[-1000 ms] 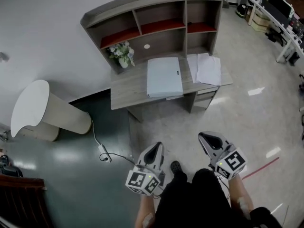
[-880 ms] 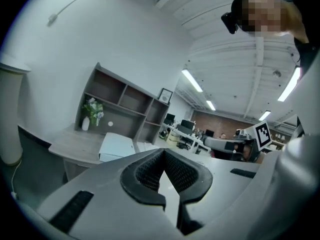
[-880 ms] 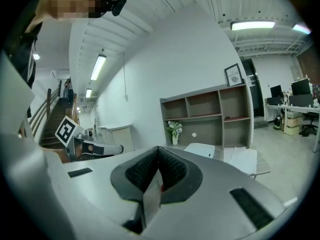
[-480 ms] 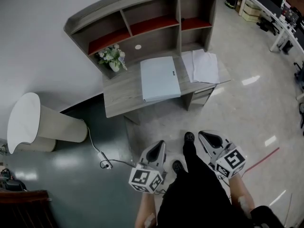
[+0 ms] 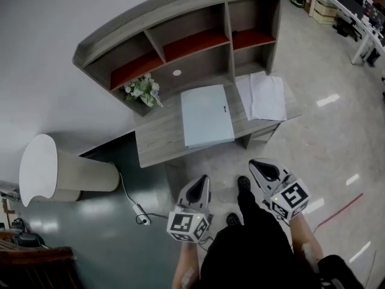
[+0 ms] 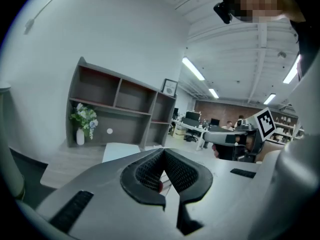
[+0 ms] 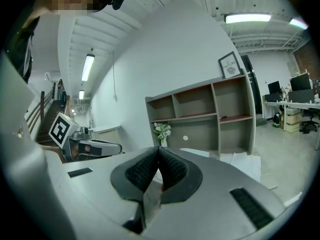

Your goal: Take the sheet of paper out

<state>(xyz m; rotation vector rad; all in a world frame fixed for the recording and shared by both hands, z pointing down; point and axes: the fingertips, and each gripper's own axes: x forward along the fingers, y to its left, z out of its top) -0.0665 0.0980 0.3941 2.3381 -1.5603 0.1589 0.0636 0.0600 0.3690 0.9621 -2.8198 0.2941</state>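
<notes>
Left gripper (image 5: 201,179): clenched on nothing, the jaws met at their tips; held over the floor in front of the desk (image 5: 157,138), well apart from it.
Right gripper (image 5: 255,164): likewise clenched and empty; held in front of the desk's right half, well apart from it.
Sheets of paper (image 5: 266,96): laid flat and partly overlapped on the desk's right end, reaching to its front edge; found beyond the right gripper, touched by neither gripper.
Folder (image 5: 207,114): pale blue, closed, laid flat at the desk's middle, just left of the sheets of paper; its near edge is brought up to the desk's front edge.
Open room: bare wood is left on the desk's left part; the pale glossy floor (image 5: 337,143) between the desk's front and both grippers is crossed only by the person's shoe (image 5: 243,183).
Vase of flowers (image 5: 142,91): stood upright at the desk's back left.
Shelf unit (image 5: 180,23): raised along the desk's back, with open compartments and red shelf boards.
Surroundings: a dark green floor patch (image 5: 102,239), a cable (image 5: 128,191) and a white-topped stand (image 5: 42,167) are seen left of the desk; office furniture (image 5: 355,11) is seen far to its right.
</notes>
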